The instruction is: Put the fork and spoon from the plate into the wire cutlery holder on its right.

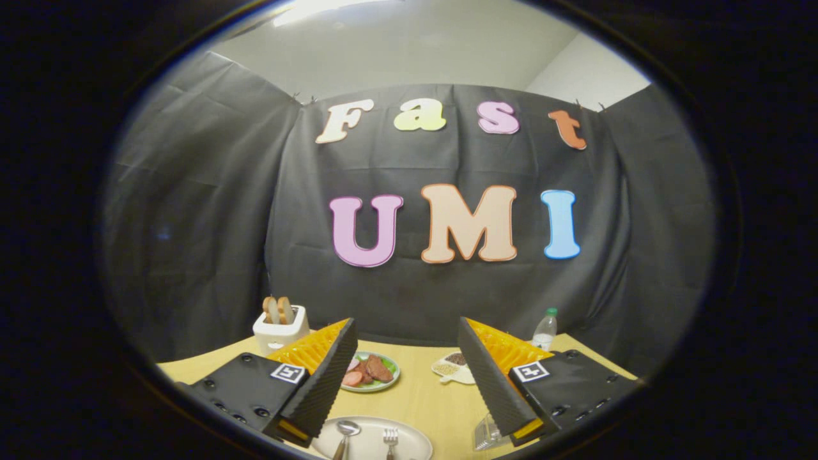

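Spoon (346, 432) left of fork (390, 439) on plate (409, 437), wire cutlery holder (487, 434) just right, between spread fingers (324, 370).

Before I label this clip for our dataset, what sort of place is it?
Likely a staged dining table in a booth: a wooden table with a toaster, a food plate, and cloth walls. The gripper is open.

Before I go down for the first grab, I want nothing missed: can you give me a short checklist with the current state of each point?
1. Claw open and empty: ok, fingers spread wide.
2. Spoon on the plate: ok.
3. Fork on the plate beside the spoon: ok.
4. Fork and spoon apart from each other: ok, a gap shows.
5. Wire holder right of the plate: ok, partly behind the right finger.
6. Holder empty: cannot tell.
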Demonstrator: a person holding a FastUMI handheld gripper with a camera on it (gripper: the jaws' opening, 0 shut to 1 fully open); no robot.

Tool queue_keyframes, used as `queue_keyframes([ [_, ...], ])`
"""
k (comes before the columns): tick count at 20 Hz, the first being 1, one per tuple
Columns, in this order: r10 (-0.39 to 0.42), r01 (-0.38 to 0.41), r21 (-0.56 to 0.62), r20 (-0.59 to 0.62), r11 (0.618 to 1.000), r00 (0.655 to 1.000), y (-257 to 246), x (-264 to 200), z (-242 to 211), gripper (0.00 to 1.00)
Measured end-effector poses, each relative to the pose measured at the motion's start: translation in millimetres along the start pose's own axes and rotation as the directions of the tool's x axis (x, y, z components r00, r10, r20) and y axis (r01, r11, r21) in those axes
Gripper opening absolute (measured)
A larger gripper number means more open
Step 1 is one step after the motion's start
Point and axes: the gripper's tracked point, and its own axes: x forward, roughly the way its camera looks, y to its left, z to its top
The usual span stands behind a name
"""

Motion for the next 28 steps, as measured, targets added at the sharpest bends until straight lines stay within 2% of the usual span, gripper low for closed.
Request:
queue_keyframes([
  [4,0.011,-0.012,-0.023,-0.042,1.000,0.999,1,5,-14,1.00],
  [8,0.029,-0.037,-0.059,-0.129,0.998,0.991,6,5,-47,1.00],
  [16,0.041,-0.069,-0.080,-0.316,0.994,0.948,6,4,-116,1.00],
  [22,0.031,-0.084,-0.092,-0.474,0.992,0.880,-1,-3,-175,1.00],
  [28,0.035,-0.132,-0.112,-0.620,0.985,0.784,0,-17,-230,1.00],
])
